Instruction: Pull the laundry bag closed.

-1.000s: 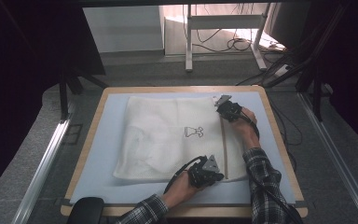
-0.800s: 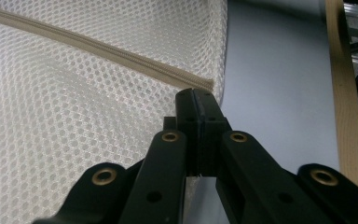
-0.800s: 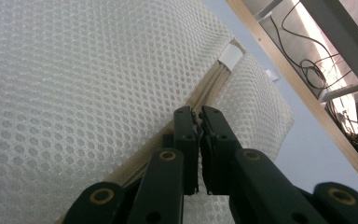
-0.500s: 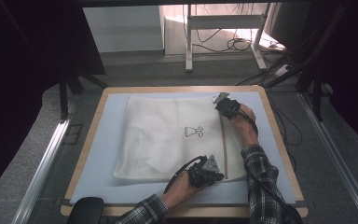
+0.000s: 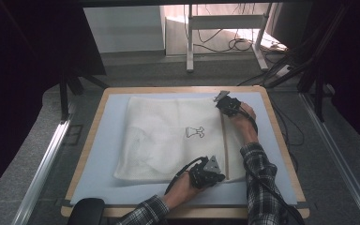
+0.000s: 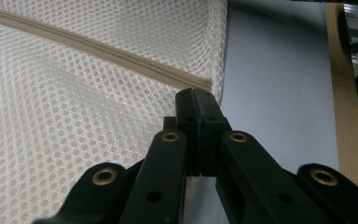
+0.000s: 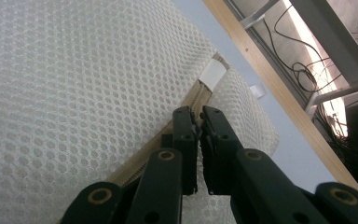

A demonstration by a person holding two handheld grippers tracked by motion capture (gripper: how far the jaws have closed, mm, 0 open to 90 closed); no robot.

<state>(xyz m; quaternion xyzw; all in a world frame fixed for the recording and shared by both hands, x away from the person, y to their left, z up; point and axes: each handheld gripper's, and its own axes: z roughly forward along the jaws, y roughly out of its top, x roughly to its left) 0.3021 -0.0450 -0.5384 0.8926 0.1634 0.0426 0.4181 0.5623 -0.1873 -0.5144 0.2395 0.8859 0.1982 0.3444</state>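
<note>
With the left gripper (image 5: pixel 214 174) clamped on the mesh bag's (image 5: pixel 168 136) near corner, the right gripper (image 5: pixel 226 106), jaws nearly together on the zipper (image 7: pixel 200 100) pull, looks mid-zip and next needs a steady pull along the track.

the right gripper (image 5: pixel 225 104) has slid along the zip (image 5: pixel 224 140) toward the far edge of the table (image 5: pixel 98 112), near the mesh bag's (image 5: pixel 168 140) far right corner.
</note>
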